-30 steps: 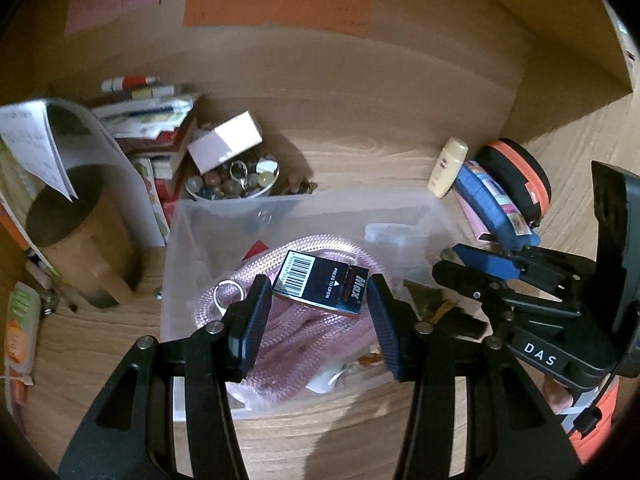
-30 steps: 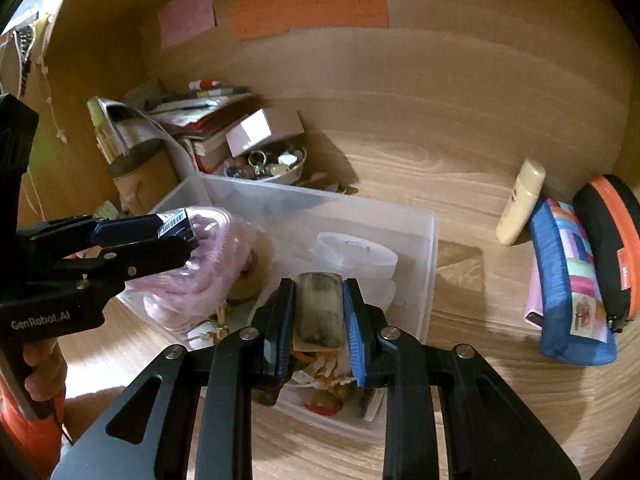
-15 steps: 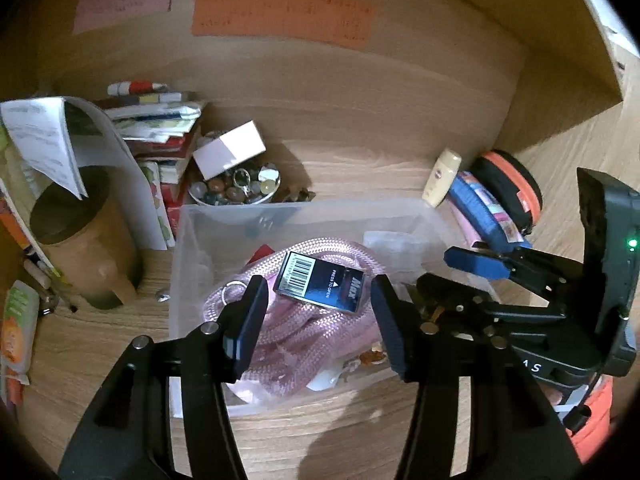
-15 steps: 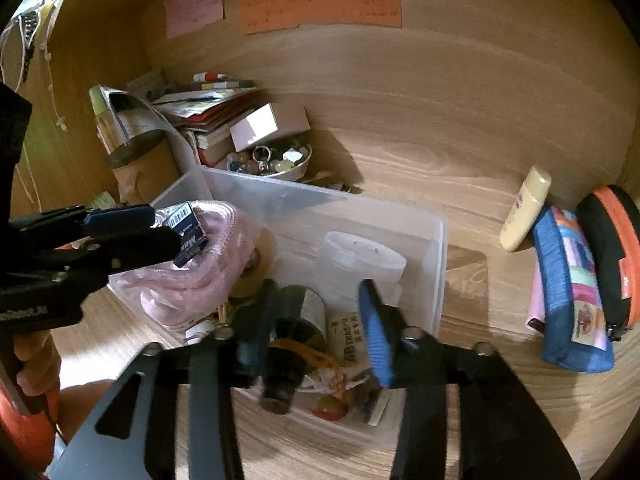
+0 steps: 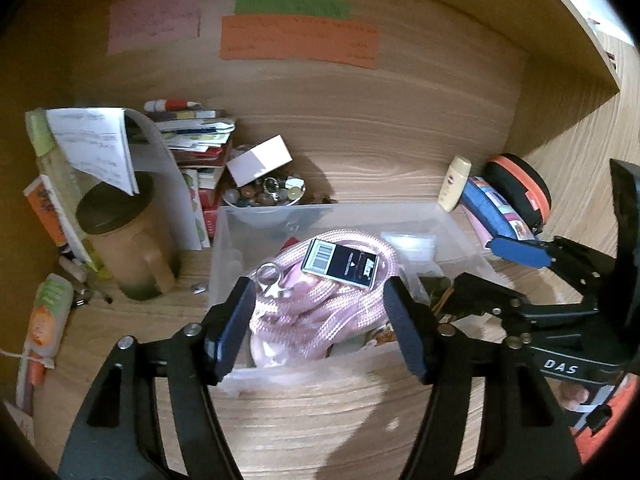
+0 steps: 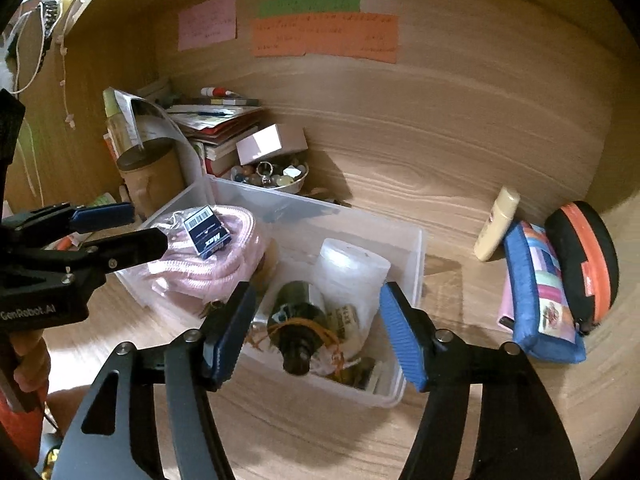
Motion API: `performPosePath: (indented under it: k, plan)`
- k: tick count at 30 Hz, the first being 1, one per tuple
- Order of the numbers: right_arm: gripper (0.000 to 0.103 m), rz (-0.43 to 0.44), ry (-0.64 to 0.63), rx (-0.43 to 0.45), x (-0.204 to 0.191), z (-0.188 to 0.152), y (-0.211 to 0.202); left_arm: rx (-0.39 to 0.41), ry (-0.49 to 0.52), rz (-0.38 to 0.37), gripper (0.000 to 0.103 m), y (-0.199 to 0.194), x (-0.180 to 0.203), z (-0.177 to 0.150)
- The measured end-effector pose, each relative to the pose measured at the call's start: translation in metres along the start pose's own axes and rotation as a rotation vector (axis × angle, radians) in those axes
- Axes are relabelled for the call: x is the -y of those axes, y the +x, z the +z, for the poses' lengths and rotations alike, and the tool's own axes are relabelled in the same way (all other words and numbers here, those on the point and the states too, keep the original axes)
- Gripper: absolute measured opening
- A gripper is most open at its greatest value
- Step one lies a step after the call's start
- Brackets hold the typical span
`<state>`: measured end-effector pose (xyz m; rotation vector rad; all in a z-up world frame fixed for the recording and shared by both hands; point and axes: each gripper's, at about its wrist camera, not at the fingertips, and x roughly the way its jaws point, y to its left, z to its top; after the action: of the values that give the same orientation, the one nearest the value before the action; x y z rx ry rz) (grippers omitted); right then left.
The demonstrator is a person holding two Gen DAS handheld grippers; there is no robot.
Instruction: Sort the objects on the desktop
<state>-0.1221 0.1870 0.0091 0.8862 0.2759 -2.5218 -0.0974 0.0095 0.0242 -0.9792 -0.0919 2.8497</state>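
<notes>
A clear plastic bin (image 5: 336,212) (image 6: 412,248) stands on the wooden desk. In it lie a coiled pink rope (image 5: 320,304) (image 6: 208,268), a dark blue staple box (image 5: 340,264) (image 6: 206,232) on top of the rope, a dark bottle (image 6: 298,320), and a white round container (image 6: 352,268). My left gripper (image 5: 320,324) is open and empty above the bin's near edge. My right gripper (image 6: 316,332) is open and empty, with the dark bottle lying in the bin below and between its fingers.
At the back left stand a brown mug (image 5: 128,240), stacked books and papers (image 5: 192,140), and a bowl of trinkets (image 5: 264,196) with a white box (image 5: 260,158). A cream tube (image 6: 496,224), blue pouch (image 6: 536,296) and black-orange case (image 6: 584,264) lie at the right.
My right gripper opened and let go of the dark bottle, which now lies in the bin. My left gripper opened wider and drew back from the staple box. Both grippers pulled back.
</notes>
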Motion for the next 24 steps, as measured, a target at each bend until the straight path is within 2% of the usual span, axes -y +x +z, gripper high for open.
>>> performPosePath:
  k: [2,6,11,19,24]
  plan:
    - [0.067,-0.008,0.003,0.002,-0.001,-0.003,-0.004,0.009,0.007,0.013,0.067,-0.004,0.002,-0.004]
    - [0.068,-0.022,-0.009,0.01,-0.005,-0.009,-0.012,0.014,0.027,0.051,0.067,-0.009,0.008,-0.012]
    - [0.07,-0.018,-0.005,0.022,-0.007,-0.017,-0.026,0.017,0.033,0.061,0.068,-0.018,0.011,-0.018]
    - [0.072,-0.01,0.013,0.054,-0.011,-0.031,-0.05,0.029,0.001,0.077,0.068,-0.035,0.005,-0.027]
    - [0.077,-0.006,0.031,0.078,-0.015,-0.037,-0.061,0.045,-0.009,0.117,0.071,-0.042,0.005,-0.035]
